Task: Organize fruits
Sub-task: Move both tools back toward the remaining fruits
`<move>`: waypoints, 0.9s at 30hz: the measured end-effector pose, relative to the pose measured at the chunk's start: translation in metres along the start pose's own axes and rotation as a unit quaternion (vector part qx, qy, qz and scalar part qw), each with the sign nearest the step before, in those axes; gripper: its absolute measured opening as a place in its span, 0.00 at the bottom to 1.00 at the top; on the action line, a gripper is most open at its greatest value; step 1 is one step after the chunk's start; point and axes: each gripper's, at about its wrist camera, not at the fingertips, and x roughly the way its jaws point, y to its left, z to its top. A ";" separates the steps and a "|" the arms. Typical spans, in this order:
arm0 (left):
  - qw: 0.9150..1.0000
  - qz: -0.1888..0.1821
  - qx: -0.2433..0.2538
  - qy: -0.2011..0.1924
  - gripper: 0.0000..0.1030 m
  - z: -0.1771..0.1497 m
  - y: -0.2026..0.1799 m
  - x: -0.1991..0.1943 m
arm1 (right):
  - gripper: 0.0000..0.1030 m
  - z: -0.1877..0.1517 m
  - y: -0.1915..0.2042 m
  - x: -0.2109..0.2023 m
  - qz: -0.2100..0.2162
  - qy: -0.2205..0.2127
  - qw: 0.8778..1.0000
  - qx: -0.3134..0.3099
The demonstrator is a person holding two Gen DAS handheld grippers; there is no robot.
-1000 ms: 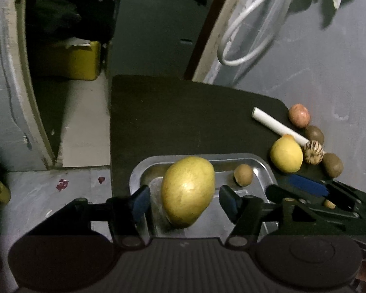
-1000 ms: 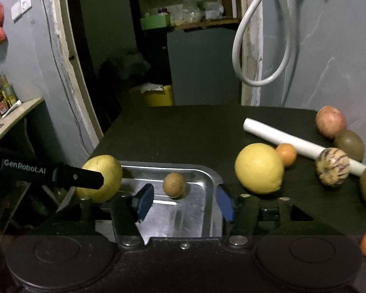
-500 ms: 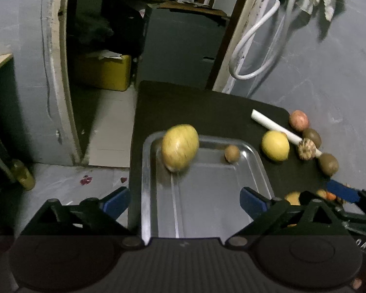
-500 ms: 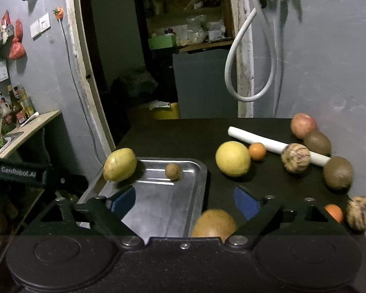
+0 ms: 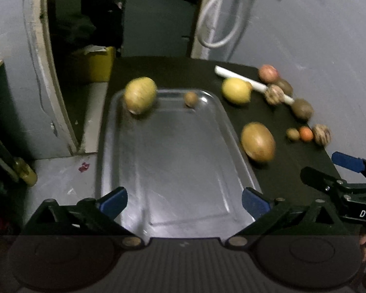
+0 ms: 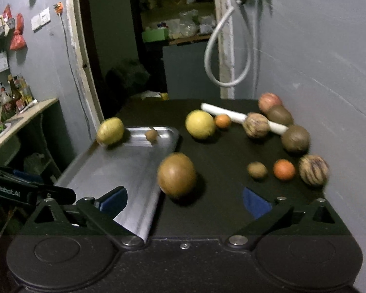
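Observation:
A steel tray (image 5: 183, 195) (image 6: 114, 171) lies on a black table. A yellow-green mango (image 5: 140, 95) (image 6: 109, 131) sits in its far left corner, and a small brown fruit (image 5: 190, 99) (image 6: 151, 135) lies at its far edge. My left gripper (image 5: 184, 201) is open and empty over the tray's near end. My right gripper (image 6: 184, 201) is open and empty, just behind a brown oval fruit (image 6: 176, 173) (image 5: 257, 141) that lies on the table beside the tray. A yellow citrus (image 5: 236, 90) (image 6: 200, 124) lies further back.
Several more fruits lie along the grey wall on the right: a reddish one (image 6: 269, 102), brown ones (image 6: 295, 138), striped ones (image 6: 313, 169), small oranges (image 6: 283, 169). A white tube (image 6: 244, 117) lies among them. The table's left edge drops to the floor (image 5: 61, 180).
My left gripper opened and let go of the mango, which now lies in the tray's far corner. Both grippers drew back and up, and the right one opened wider.

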 end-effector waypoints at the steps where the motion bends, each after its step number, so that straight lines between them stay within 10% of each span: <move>1: 1.000 -0.002 0.006 0.004 0.99 -0.003 -0.005 0.000 | 0.99 -0.004 -0.004 -0.003 -0.004 0.004 1.000 0.003; 27: 0.987 -0.048 0.147 0.045 0.99 -0.024 -0.100 0.010 | 0.99 -0.064 -0.072 -0.046 -0.092 0.080 0.988 0.090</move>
